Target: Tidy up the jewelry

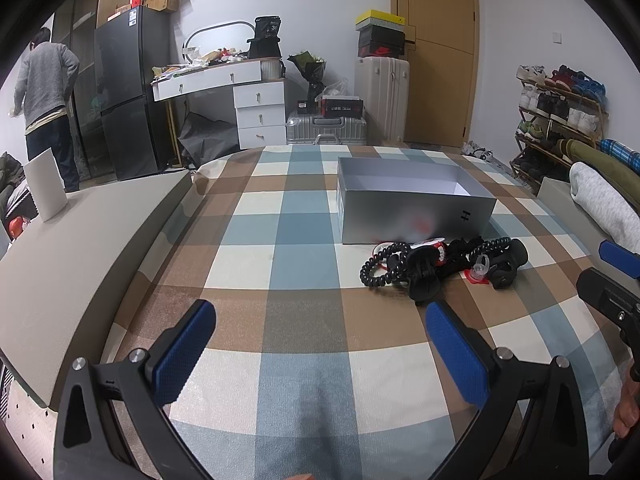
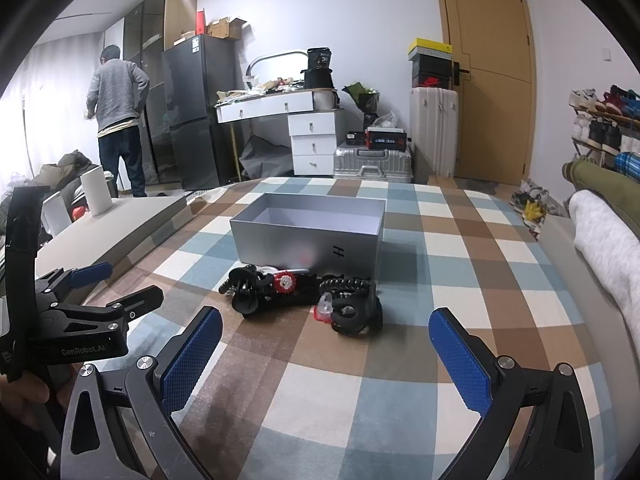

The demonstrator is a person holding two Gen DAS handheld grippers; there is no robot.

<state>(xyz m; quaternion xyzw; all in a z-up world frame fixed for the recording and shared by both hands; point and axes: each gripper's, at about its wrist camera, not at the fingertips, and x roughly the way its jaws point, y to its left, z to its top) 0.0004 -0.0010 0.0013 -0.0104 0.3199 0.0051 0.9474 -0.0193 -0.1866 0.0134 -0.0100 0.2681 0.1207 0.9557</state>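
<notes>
A heap of jewelry and hair pieces (image 1: 442, 266) (image 2: 304, 296) lies on the checked cloth just in front of an open grey box (image 1: 412, 204) (image 2: 308, 230). The heap holds black coiled ties, black claw clips, a red-and-white beaded piece (image 2: 285, 282) and a small clear and red item (image 2: 325, 306). My left gripper (image 1: 320, 344) is open, low over the cloth, to the left of and nearer than the heap. My right gripper (image 2: 326, 344) is open too, just short of the heap, nothing between its fingers. Each gripper shows at the edge of the other's view.
The checked cloth (image 1: 280, 248) covers a round-edged table. A beige board (image 1: 80, 240) lies along its left with a white card (image 1: 46, 190) on it. Folded fabric (image 2: 600, 232) lies at the right. A person (image 2: 118, 116) stands far back by a fridge.
</notes>
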